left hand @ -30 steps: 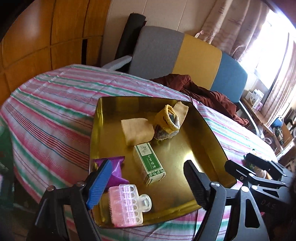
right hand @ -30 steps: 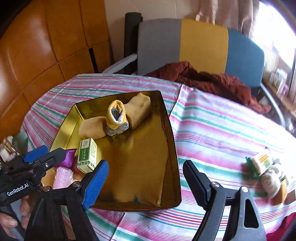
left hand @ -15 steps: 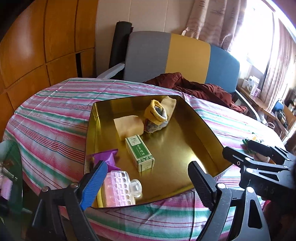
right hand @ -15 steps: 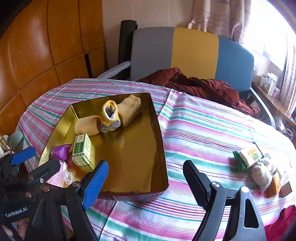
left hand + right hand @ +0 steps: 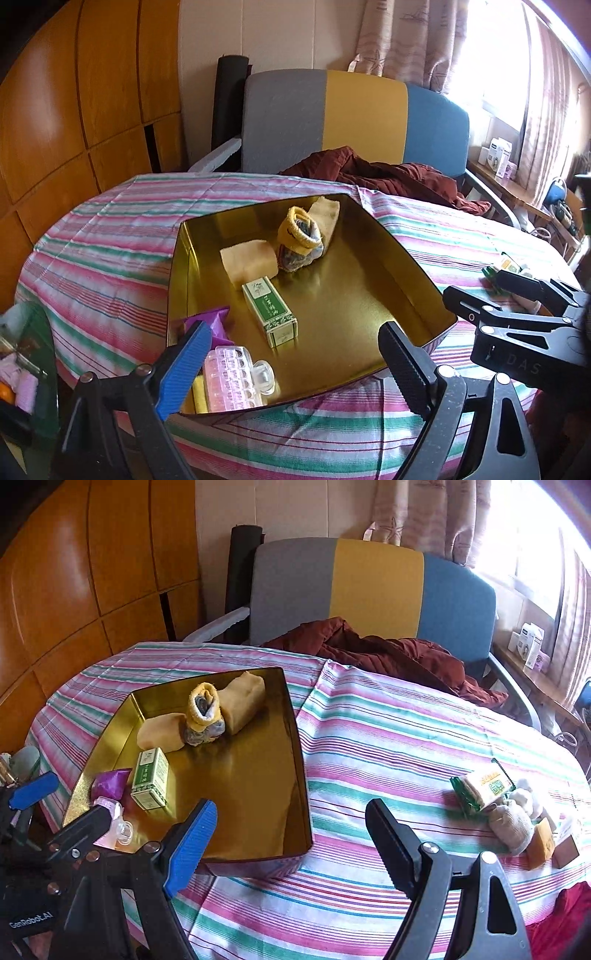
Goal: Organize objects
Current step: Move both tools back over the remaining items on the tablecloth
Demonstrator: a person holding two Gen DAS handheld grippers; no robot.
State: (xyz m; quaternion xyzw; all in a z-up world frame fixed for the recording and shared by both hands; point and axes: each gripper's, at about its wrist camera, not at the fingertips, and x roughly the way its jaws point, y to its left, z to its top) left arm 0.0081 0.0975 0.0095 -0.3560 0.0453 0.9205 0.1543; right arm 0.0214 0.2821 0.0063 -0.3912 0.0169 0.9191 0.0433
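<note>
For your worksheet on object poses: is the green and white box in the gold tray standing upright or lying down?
Lying down: the green and white box rests on a long side on the gold tray floor.

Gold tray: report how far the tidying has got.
Done: the gold tray holds a green box, rolled socks, a purple packet and a pink clip. In hand: nothing; both hand-held grippers are open. Left: the snack packet and small items beside it on the tablecloth.

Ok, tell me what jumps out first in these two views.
The shiny gold tray on the striped tablecloth grabs the eye, holding a green box, a rolled yellow sock and a pink clip. To the right, loose items wait around a green snack packet. Both grippers, left and right, hang open and empty.
</note>
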